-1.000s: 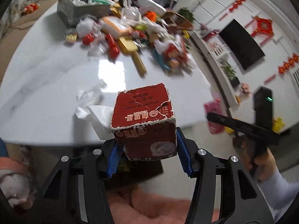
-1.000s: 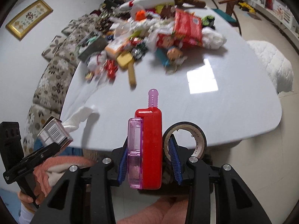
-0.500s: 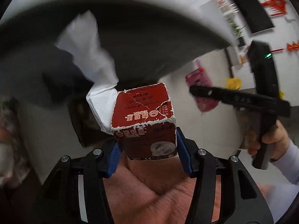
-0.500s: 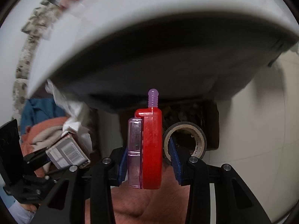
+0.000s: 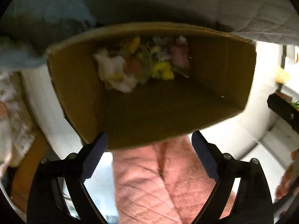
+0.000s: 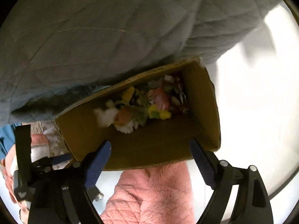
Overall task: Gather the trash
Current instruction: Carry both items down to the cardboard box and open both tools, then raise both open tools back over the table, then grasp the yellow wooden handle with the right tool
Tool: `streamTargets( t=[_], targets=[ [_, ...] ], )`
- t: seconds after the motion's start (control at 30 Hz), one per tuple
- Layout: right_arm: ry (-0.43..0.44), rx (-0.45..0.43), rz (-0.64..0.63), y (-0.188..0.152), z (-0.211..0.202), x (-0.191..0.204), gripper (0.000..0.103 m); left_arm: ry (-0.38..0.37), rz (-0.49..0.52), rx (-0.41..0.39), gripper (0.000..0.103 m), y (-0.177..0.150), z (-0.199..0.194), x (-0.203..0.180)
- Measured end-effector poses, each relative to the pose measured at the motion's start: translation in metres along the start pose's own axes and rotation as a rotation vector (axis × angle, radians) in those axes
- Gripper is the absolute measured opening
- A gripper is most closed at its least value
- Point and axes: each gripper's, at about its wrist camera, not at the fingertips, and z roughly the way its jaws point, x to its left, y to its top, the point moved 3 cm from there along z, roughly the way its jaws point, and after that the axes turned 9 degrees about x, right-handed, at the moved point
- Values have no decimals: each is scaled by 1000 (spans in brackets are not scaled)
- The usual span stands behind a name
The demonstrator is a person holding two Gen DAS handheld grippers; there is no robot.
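Observation:
An open brown cardboard box point(image 5: 74, 85) lies below both grippers, with a blurred heap of mixed trash point(image 5: 142, 63) at its far end. My left gripper point(image 5: 149, 138) points steeply down over the near wall, its jaws opening with nothing between the blue pads. In the right wrist view the same box point(image 6: 205, 102) and trash point(image 6: 145, 104) show. My right gripper point(image 6: 149, 144) hangs over the near wall, its jaws also opening and empty. I cannot pick out the red carton or the red toy phone in the heap.
A person's pink fleece garment point(image 5: 158, 177) sits close under both grippers. Grey quilted fabric point(image 6: 112, 37) overhangs the box's far side. Pale floor point(image 6: 252, 102) lies to the right. The left gripper's black body point(image 6: 22, 158) shows at the left edge.
Both grippers have dropped from table height to just over the box and tipped downward. The red carton has left the left jaws, the red toy phone and tape roll the right; both stand wide.

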Motion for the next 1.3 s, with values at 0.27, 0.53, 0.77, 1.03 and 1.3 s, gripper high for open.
streamTargets(
  t=[0.27,0.53,0.77,1.03,1.3],
  targets=[
    [50,-60,-98,-41,-76,6,88,101,90,-54,91,-70,-46,-11],
    [74,-347,-400,-87,-230,61,65,90,190,-277,91,-156,-144,-55],
    [147,-589,-523,-28,-328,141,67,91,165,-473,91,-170,-212,-76],
    [-2,-543,-465,93,-313,230,35,46,100,-582,91,-172,-255,-79],
    [-123,-525,-537,106,-310,244,17,-31,47,-666,91,-173,-297,-73]
  ],
)
